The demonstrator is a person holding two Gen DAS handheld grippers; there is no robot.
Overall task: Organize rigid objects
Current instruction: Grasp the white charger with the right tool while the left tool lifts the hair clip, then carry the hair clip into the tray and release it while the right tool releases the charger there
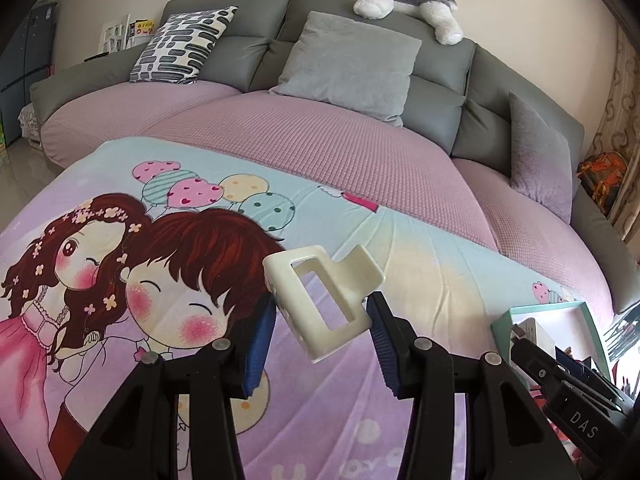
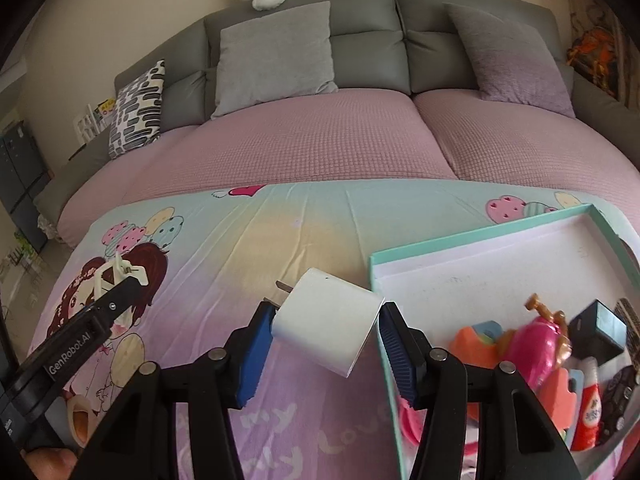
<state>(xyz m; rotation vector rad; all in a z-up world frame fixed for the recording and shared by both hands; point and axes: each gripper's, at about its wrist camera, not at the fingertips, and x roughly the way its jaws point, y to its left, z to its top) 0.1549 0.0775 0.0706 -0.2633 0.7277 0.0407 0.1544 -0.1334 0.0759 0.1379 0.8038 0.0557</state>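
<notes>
The left gripper [image 1: 320,320] clamps a cream plastic holder [image 1: 320,300] between its blue pads [image 1: 260,340] — a hollow bracket with a rectangular cutout and a hooked lip, lifted clear of the cartoon-printed sheet [image 1: 120,280]. The right gripper [image 2: 326,336] grips a white charger block [image 2: 326,320], tilted, its metal prongs [image 2: 282,286] half hidden behind the body. Just right of it sits a teal-rimmed box [image 2: 472,238] — its contents cut off by the frame: a pink toy [image 2: 532,344], a black cube [image 2: 598,330], a red tube [image 2: 588,412]. Beyond, a grey sofa [image 2: 360,52].
</notes>
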